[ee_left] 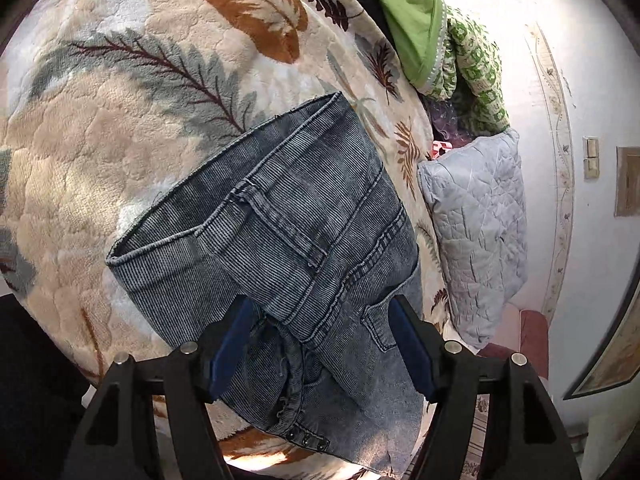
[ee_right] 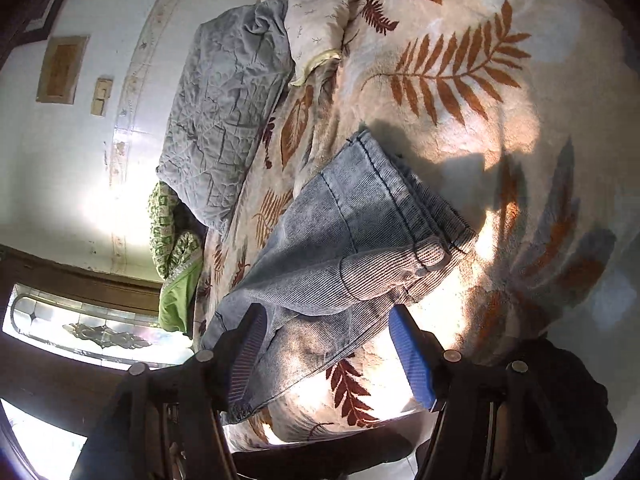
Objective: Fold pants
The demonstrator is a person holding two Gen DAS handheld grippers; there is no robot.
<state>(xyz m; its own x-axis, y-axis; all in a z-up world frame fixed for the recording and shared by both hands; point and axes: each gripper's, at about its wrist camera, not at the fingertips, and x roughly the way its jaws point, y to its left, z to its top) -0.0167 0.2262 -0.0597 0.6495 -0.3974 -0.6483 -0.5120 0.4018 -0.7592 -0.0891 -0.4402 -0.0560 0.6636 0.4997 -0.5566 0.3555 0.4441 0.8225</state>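
In the left wrist view, your left hand-held gripper (ee_left: 320, 344) stands wide, its blue pads either side of the jeans (ee_left: 288, 248) without pressing on them, so nothing is held. The jeans lie folded into a compact bundle on the leaf-patterned blanket (ee_left: 120, 140) that covers the bed, with a back pocket and several stacked layers showing on top and a row of small rivets at the edge nearest you. A grey quilted pillow (ee_left: 480, 240) sits just beyond the jeans, towards the wall. In the right wrist view, your right hand-held gripper (ee_right: 328, 352) is likewise spread wide and empty, one pad over the near edge of the jeans (ee_right: 352, 248), the other over bare blanket (ee_right: 500, 140). Here the hems lie stacked at the far end of the bundle, away from you. Judging by this, the folding looks essentially done; what may remain is a last tidy or a further halving, if you want it smaller. No brand tag, label or writing can be read on the jeans in either view.
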